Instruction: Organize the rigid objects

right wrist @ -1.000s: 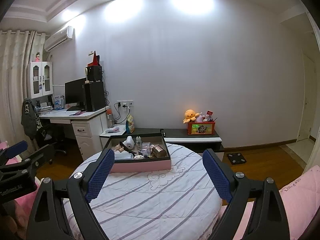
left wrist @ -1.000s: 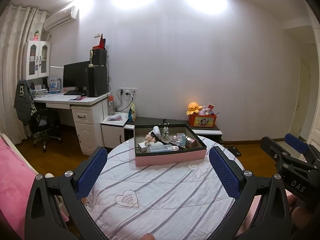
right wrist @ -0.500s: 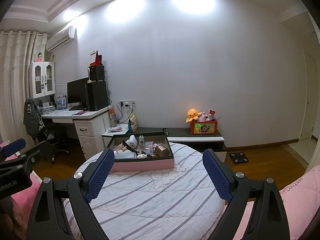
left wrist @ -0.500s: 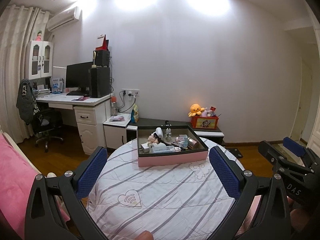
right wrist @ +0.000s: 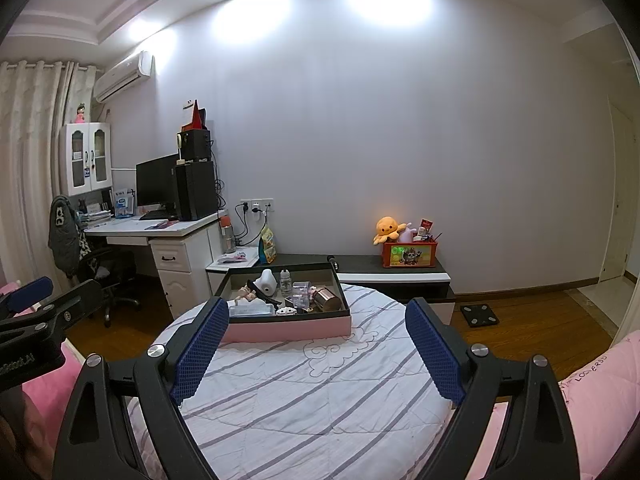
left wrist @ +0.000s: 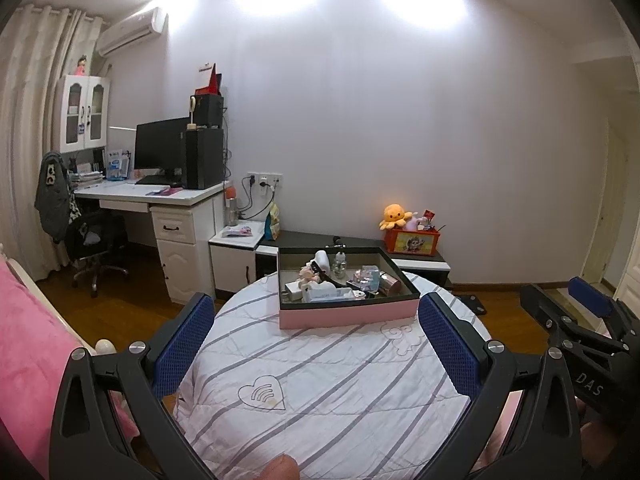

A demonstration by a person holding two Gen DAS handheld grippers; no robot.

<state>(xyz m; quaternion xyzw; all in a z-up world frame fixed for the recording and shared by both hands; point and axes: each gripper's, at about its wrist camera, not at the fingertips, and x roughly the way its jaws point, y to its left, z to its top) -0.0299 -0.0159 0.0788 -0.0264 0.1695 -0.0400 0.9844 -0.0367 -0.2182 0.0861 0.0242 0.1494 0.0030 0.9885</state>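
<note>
A pink box with a black rim (left wrist: 348, 314) sits at the far side of a round table with a white striped cloth (left wrist: 328, 380). It holds several small items: a white bottle (left wrist: 321, 260), a small clear bottle (left wrist: 339, 265), a copper can (left wrist: 390, 283), a doll figure (left wrist: 307, 276). The box also shows in the right wrist view (right wrist: 288, 326), with the copper can (right wrist: 326, 299). My left gripper (left wrist: 316, 344) is open and empty, held above the near table. My right gripper (right wrist: 316, 352) is open and empty, just short of the box.
A white desk (left wrist: 160, 200) with a monitor and a black chair (left wrist: 96, 240) stand at the left. A low dark cabinet (right wrist: 392, 272) behind the table carries an orange toy box (right wrist: 408, 254). Pink bedding (left wrist: 28, 352) lies at the left and at the right (right wrist: 600, 392).
Both grippers have drifted a little; the box sits slightly more to the right in both views. Both stay open and empty.
</note>
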